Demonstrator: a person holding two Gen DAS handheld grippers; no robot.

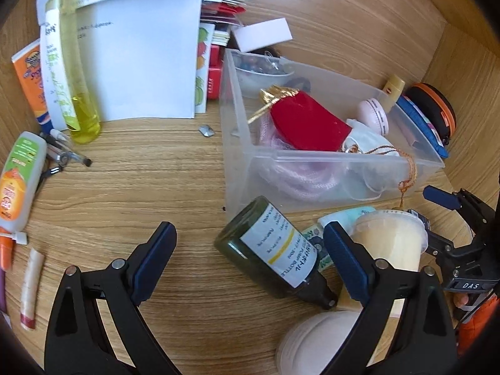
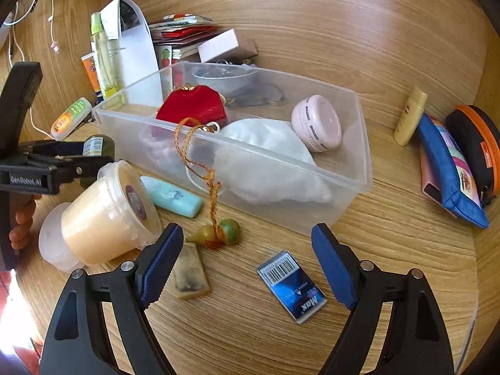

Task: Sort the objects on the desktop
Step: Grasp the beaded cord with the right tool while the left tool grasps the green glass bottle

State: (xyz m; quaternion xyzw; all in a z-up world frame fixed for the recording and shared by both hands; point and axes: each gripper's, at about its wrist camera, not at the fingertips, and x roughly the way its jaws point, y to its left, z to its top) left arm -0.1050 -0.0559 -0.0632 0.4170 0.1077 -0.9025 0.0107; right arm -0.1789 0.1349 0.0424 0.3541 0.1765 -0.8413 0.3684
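A clear plastic bin on the wooden desk holds a red pouch, a pink round case, a white mask and a bowl. My left gripper is open and empty, with a dark green bottle lying between its fingers near the right one. My right gripper is open and empty above a blue staple box. A cream tub, a teal tube, a gourd charm and a stone block lie in front of the bin.
Left of the bin stand a tall yellow bottle, white papers, an orange tube and a sunscreen bottle. Right of the bin lie a small yellow bottle, a blue pouch and a black-orange case.
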